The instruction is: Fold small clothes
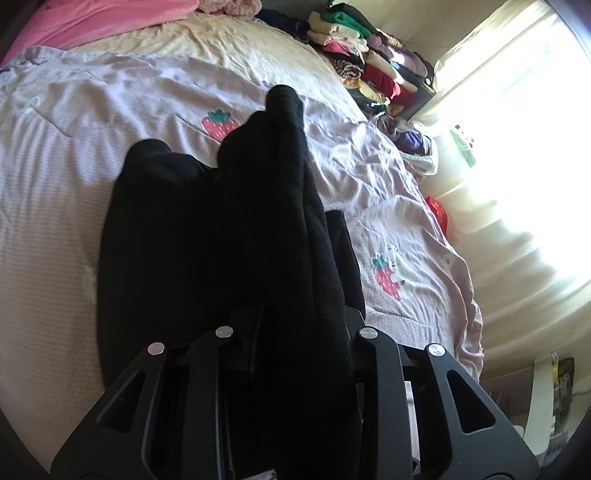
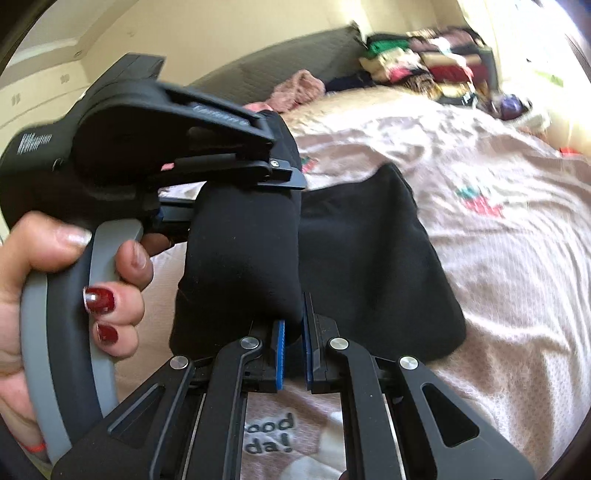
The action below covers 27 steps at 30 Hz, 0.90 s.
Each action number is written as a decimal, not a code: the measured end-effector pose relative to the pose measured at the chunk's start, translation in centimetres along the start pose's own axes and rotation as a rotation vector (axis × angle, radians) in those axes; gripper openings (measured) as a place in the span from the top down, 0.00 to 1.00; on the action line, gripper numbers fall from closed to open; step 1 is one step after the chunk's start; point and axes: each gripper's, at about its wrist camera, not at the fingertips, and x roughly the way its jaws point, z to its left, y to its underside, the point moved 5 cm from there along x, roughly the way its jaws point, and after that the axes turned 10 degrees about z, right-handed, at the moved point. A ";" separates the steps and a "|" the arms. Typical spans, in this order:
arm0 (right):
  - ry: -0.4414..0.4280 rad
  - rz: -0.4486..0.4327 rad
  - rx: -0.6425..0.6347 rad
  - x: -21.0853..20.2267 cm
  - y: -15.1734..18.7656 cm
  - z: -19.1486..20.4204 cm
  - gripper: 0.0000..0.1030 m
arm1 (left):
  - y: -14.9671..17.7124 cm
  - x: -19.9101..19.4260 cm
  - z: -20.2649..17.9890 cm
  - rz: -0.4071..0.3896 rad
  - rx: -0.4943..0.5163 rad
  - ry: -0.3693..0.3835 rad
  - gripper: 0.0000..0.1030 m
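A black garment (image 2: 362,266) hangs bunched between the two tools above the bed (image 1: 55,221). The right hand-held gripper (image 2: 291,332) has its blue pads clamped together on a rounded fold of the cloth, and the rest of the piece spreads flat onto the bed just beyond that fold. The left hand-held gripper (image 2: 284,173), gripped by a hand (image 2: 55,295) with red-painted nails, is closed on the upper end of the same black garment; in its own view the cloth drapes over and between its fingers and hides the pads. Under the garment lies a pale lilac quilt (image 1: 406,192) with strawberry patches (image 1: 218,123), one close beside the cloth. Past the quilt's far side sits a stack of folded clothes (image 1: 354,48), with a bright curtained window (image 1: 517,129) beside it. A pink blanket (image 1: 92,18) lies at the head of the bed. Most of the quilt around the garment lies bare.
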 end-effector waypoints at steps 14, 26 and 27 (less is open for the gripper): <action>-0.152 0.096 0.260 0.9 0.3 -4.0 0.86 | 1.0 -3.9 2.7 -0.112 0.012 0.099 0.37; -0.207 0.035 0.235 -1.6 -2.4 -5.7 0.29 | 3.8 -3.0 8.4 -0.103 -0.009 -0.097 0.37; -0.217 0.051 0.233 -1.2 -2.5 -5.7 0.24 | 3.8 -2.8 8.2 -0.101 0.005 -0.104 0.37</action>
